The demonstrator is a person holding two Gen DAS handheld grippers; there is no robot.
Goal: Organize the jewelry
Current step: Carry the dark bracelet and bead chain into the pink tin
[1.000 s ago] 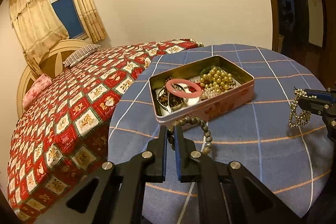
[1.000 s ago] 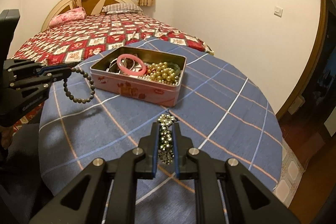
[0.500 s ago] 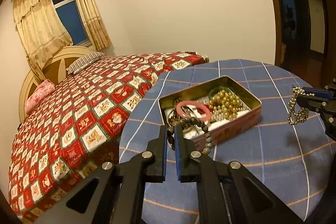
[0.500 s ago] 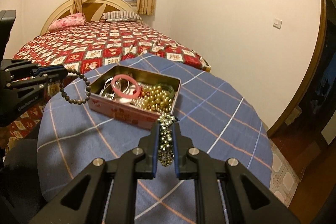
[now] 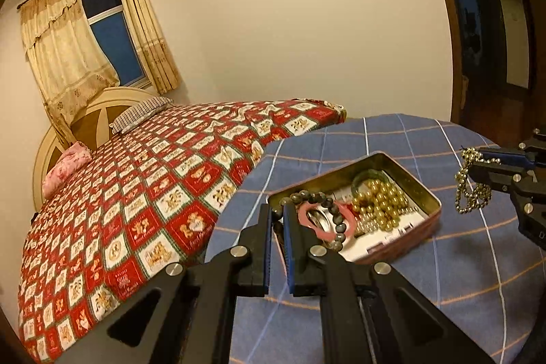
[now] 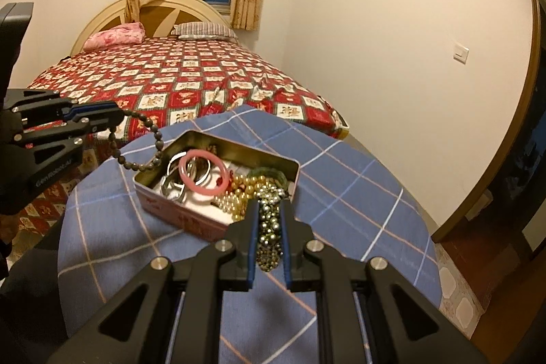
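Blue checked cloth covers the round desk [image 5: 392, 289], and beyond its far edge lies a bed [image 5: 143, 193] with a red patterned quilt. Through my left wrist camera, my left gripper [image 5: 278, 210] is clamped on a dark bead bracelet [image 5: 332, 214], pinching it at the fingertips; the loop hangs off to the right of the tips, in front of the open tin [image 5: 430, 197]. That tin sits on the desk toward the edge nearest the bed, holding a pink bangle [image 5: 326, 232], gold beads [image 5: 380, 205] and some silver rings. At the right of this view my right gripper [image 5: 472, 161] holds a gold bead chain [image 5: 469, 190] dangling clear above the cloth, well apart from the tin.

Through my right wrist camera, my right gripper [image 6: 269, 210] is closed on the gold bead chain [image 6: 269, 234], which is bunched between the two fingers and hangs below them, just in front of the tin's [image 6: 259, 156] near corner. My left gripper [image 6: 116, 118] comes in from the left with the dark bead bracelet [image 6: 150, 145] looping down from its tips to the tin's left corner; I cannot tell whether it touches the rim. The pink bangle [image 6: 204, 173] lies inside the tin.
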